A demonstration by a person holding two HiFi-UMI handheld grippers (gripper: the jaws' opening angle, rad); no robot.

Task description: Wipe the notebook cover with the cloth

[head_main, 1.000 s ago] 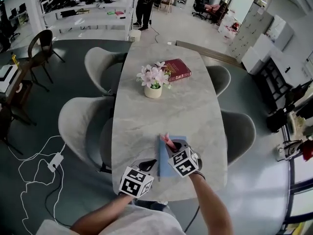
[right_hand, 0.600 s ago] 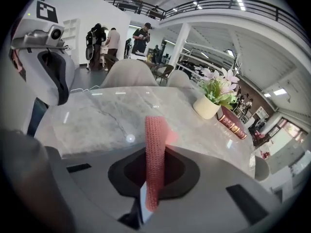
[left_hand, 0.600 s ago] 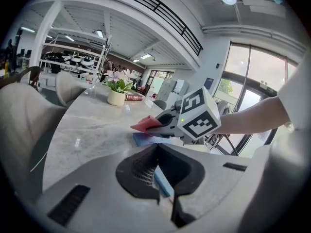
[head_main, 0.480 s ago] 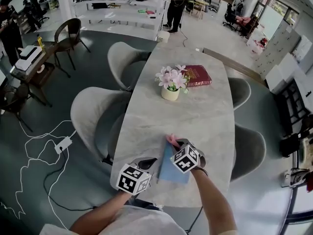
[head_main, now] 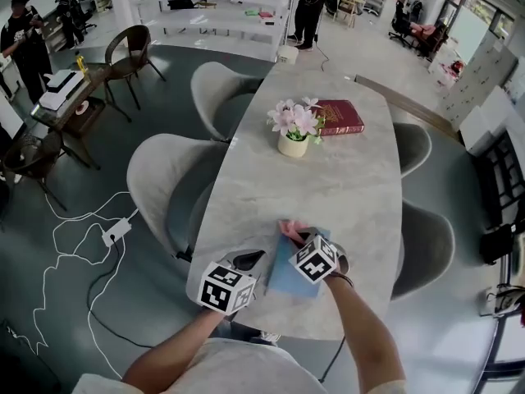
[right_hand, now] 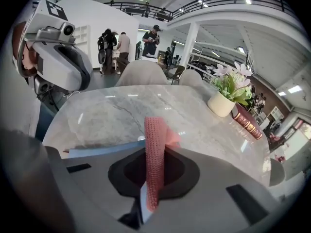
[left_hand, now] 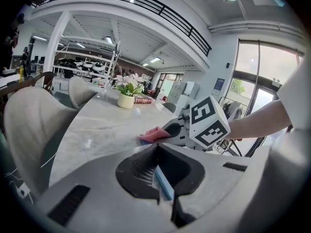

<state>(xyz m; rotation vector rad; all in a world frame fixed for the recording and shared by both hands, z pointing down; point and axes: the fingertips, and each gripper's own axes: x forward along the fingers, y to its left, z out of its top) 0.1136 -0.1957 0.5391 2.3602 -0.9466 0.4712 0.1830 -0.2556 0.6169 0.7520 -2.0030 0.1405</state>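
Note:
A light blue notebook [head_main: 287,281] lies flat near the table's front edge. My left gripper [head_main: 253,260] is shut on its left edge, and the blue edge [left_hand: 164,184] shows between the jaws. My right gripper [head_main: 300,239] is shut on a pink cloth [head_main: 290,228], which rests at the notebook's far edge. In the right gripper view the cloth [right_hand: 155,149] stands up between the jaws, with the notebook [right_hand: 102,150] just beneath and to the left. In the left gripper view the right gripper [left_hand: 167,131] and the cloth [left_hand: 150,135] sit low over the table.
A white pot of pink flowers [head_main: 294,131] and a dark red book [head_main: 339,116] stand at the far end of the marble table [head_main: 328,187]. Grey chairs [head_main: 168,183] [head_main: 426,249] flank the table. People stand far behind, by the shelves.
The head view has swung, so the table sits further right and higher. Both grippers keep their holds. The cloth stays at the notebook's far edge.

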